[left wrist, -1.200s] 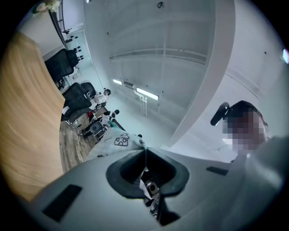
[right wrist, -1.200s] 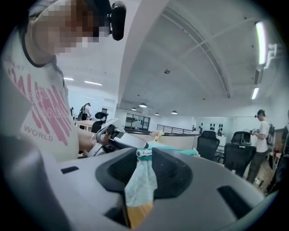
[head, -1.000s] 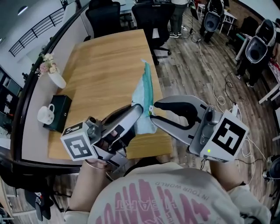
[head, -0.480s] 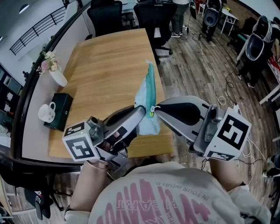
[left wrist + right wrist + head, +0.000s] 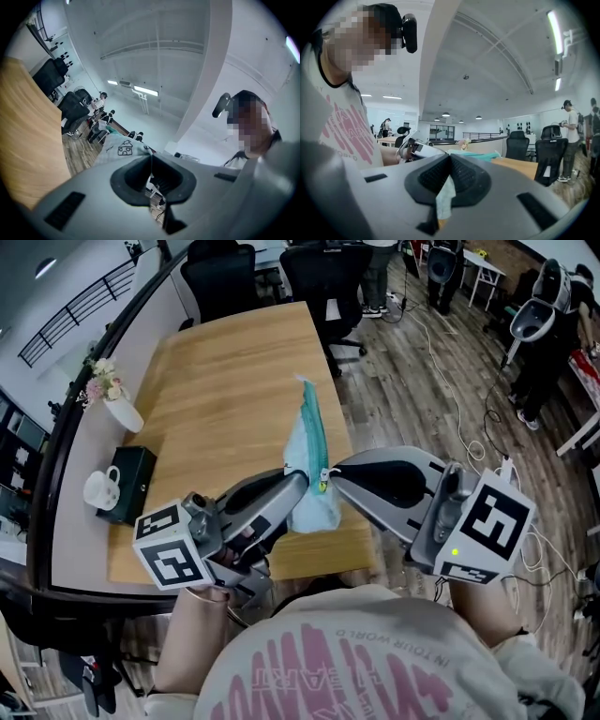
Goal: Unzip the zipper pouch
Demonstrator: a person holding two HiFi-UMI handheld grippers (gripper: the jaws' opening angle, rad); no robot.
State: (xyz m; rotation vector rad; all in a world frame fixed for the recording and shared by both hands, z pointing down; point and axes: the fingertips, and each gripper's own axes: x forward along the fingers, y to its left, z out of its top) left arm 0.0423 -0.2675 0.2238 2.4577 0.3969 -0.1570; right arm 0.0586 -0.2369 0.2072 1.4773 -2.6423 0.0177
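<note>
Nearest the person's chest, both tools are held level and angled inward so the tips almost meet over the near edge of the table [image 5: 225,381].

- Left gripper [image 5: 300,478]: jaws fully together, pinching the near end of the zipper pouch [image 5: 307,442]. In its own view, pale cloth with a little house print bunches out just past the pads. I take this as the anchor grip, holding the pouch end fixed so the slider has something to pull against.
- Right gripper [image 5: 335,473]: jaws also pressed shut, with a pale green strip [image 5: 446,196] hanging down between the pads. I cannot tell whether it is the pull tab or a fold of pouch cloth. A small yellowish bit [image 5: 323,486] sits right where the two tips converge, probably the slider. If so, this hand is set to draw it along.
- The pouch is lifted at the near end and stretches away from the person. Its teal zipper band [image 5: 312,413] faces up and its far tip pokes upward by the table's right edge. Held up like this, the zipper line stays fairly straight, which should help the slider run. It looks closed along its whole length, so the unzipping has not begun.

Further off on the table's left side, well apart from the work, are a black box [image 5: 129,476] with a white mug [image 5: 97,489] beside it, then a small vase of flowers [image 5: 114,401]. Office chairs [image 5: 223,277] stand beyond the far end.
</note>
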